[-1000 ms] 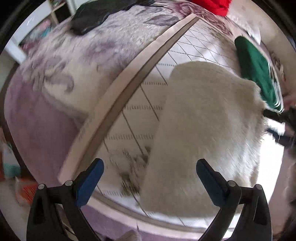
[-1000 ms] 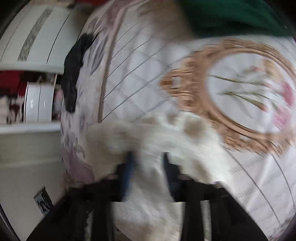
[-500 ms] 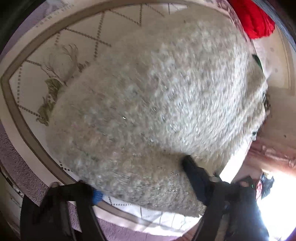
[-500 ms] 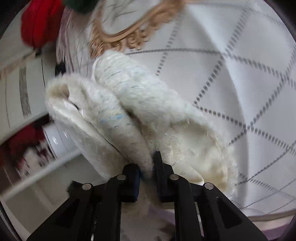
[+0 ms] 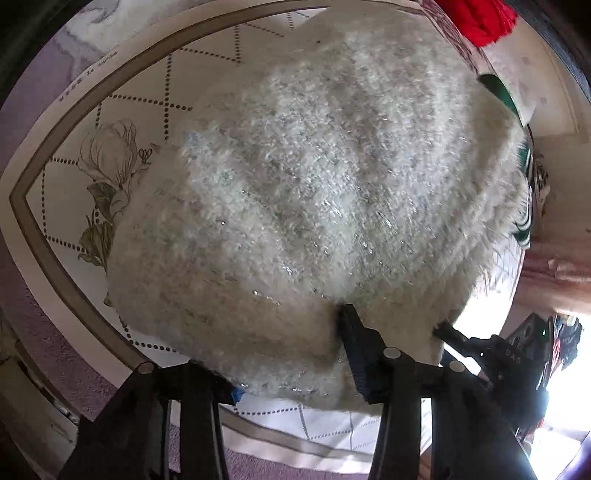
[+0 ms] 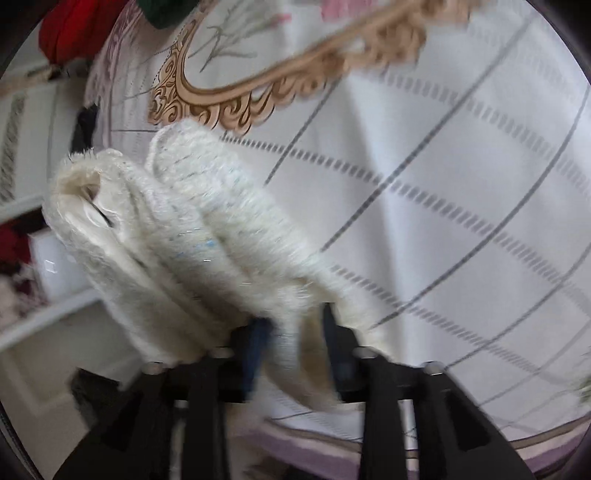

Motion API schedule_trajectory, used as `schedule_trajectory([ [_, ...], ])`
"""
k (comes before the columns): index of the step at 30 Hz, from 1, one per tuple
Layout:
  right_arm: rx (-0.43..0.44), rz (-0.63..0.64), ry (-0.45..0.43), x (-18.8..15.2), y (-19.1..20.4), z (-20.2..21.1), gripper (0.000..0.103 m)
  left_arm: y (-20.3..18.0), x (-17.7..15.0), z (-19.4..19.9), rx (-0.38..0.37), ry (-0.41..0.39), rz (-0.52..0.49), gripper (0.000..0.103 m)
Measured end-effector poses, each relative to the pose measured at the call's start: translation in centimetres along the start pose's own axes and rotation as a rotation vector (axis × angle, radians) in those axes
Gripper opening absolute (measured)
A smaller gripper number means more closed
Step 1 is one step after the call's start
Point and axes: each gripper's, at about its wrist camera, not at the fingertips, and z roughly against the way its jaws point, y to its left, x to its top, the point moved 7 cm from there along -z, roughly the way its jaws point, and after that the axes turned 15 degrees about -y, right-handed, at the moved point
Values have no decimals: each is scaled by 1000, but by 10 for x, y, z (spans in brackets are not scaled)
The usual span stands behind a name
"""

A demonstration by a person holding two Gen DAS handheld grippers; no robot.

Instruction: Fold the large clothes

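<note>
A fluffy cream sweater, folded into a thick pad, lies on the white diamond-patterned bedspread and fills the left wrist view. My left gripper straddles its near edge. The jaws are closing, with the right finger dug into the pile and the left one mostly hidden under it. In the right wrist view the sweater shows as stacked rolled layers. My right gripper sits at its end with its jaws opening. A flap of the knit still lies loosely between them.
A red garment and a green one lie at the far side of the bed. A black garment sits near the bed's edge. A gold ornament is printed on the bedspread. White furniture stands beyond the bed.
The left gripper came down from wide open over the bed onto the sweater's near edge and narrowed on it. The right gripper's jaws, pinched tight on the knit half a second ago, have spread apart.
</note>
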Motion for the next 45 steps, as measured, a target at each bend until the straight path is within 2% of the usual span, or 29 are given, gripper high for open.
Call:
schedule_trajectory([
  [3, -42, 84, -21, 5, 9, 14, 44, -1, 6, 9, 0, 15, 6, 48],
  [5, -18, 142, -80, 13, 28, 28, 44, -3, 11, 18, 4, 14, -4, 52],
  [6, -5, 167, -101, 16, 36, 34, 44, -5, 11, 23, 10, 8, -18, 57],
  [7, 34, 202, -135, 23, 49, 38, 44, -7, 11, 25, 15, 8, -31, 69],
  [8, 51, 238, -150, 28, 58, 36, 44, -9, 10, 28, 30, 14, -56, 75],
  [9, 41, 264, -150, 33, 63, 31, 44, -5, 6, 33, 42, 11, -71, 81],
  [11, -40, 299, -146, 45, 57, 8, 45, 1, 11, 45, 71, -10, -105, 81],
  [12, -93, 294, -116, 50, 48, -9, 47, 2, 14, 50, 84, -12, -116, 82],
  [14, -108, 230, -62, 53, 43, -26, 51, 5, 21, 57, 103, -29, -131, 84],
  [16, -124, 244, -71, 56, 52, -14, 51, 12, 29, 70, 129, -62, -156, 85],
  [18, -120, 258, -122, 54, 60, 12, 54, 20, 38, 82, 182, -113, -196, 85],
  [20, -59, 262, -131, 41, 74, 36, 54, 27, 49, 89, 254, -164, -261, 86],
  [23, 64, 229, -19, 0, 95, 47, 54, 39, 62, 91, 336, -223, -338, 86],
  [25, 74, 251, 28, -25, 105, 40, 55, 42, 71, 83, 356, -235, -375, 86],
  [27, 51, 317, 67, -47, 115, 22, 55, 44, 76, 68, 356, -224, -402, 87],
  [28, 17, 356, 90, -57, 116, 11, 55, 45, 75, 64, 355, -213, -413, 92],
  [30, -109, 438, 100, -69, 109, -14, 58, 45, 77, 53, 359, -209, -442, 94],
  [31, -173, 448, 97, -70, 100, -27, 66, 44, 78, 50, 368, -206, -453, 94],
  [32, -194, 416, 103, -69, 90, -37, 72, 44, 80, 48, 367, -203, -466, 94],
  [34, -172, 341, 120, -66, 85, -40, 74, 44, 82, 49, 355, -200, -465, 94],
  [36, -130, 307, 115, -60, 90, -29, 74, 43, 89, 54, 304, -204, -449, 94],
  [38, -99, 287, 40, -46, 95, -5, 77, 41, 99, 52, 262, -221, -442, 94],
  [41, -73, 277, -108, -12, 94, 23, 99, 28, 115, 44, 179, -237, -484, 94],
  [43, -91, 306, -175, 14, 92, 21, 99, 17, 124, 31, 139, -230, -530, 94],
  [45, -97, 313, -173, 36, 88, 5, 99, 7, 130, 10, 61, -193, -531, 95],
])
